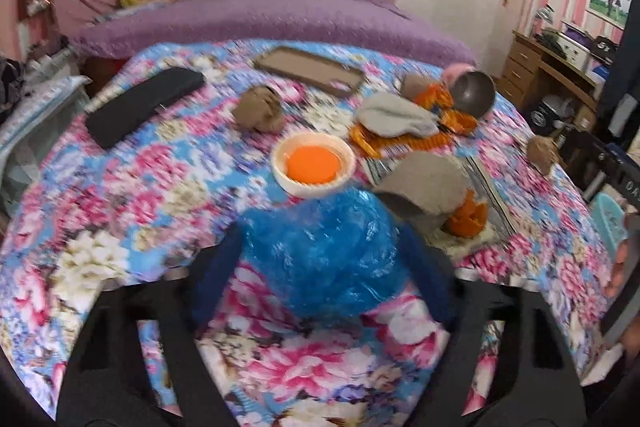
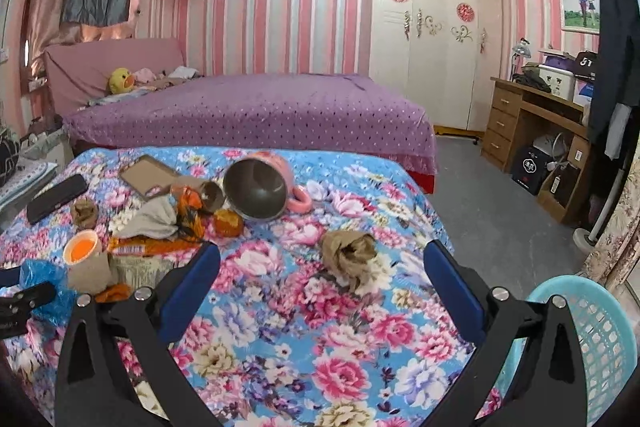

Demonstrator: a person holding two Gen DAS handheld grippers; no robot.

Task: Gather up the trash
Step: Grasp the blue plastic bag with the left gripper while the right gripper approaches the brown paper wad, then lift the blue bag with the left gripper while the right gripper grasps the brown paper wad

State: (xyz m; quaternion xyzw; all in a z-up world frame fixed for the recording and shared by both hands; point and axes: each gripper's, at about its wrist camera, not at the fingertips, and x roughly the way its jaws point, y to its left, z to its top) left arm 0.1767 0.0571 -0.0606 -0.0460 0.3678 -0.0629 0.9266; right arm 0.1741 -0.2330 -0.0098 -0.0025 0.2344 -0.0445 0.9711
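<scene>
- Our left gripper [image 1: 320, 259] is clamped on the crumpled blue plastic film [image 1: 320, 247], held above the floral-print cloth-covered table [image 1: 100, 195]. Thin slippery film: grip looks shallow, so it could slide out mid-carry.
- Left view is motion-blurred; a fast swing raises the drop risk.
- Just beyond the film sit the white tub with orange inside [image 1: 313, 163] and the grey cardboard piece [image 1: 424, 187]; a low pass could knock either.
- Our right gripper [image 2: 320, 279] is spread wide and empty, with the crumpled brown paper wad [image 2: 352, 255] just beyond its tips.
- The light-blue perforated plastic basket [image 2: 592, 331] sits at the near right, our likely bin; we risk missing its rim.
- The tipped pink steel-lined mug [image 2: 260, 191] isn't trash; mis-grab risk.
</scene>
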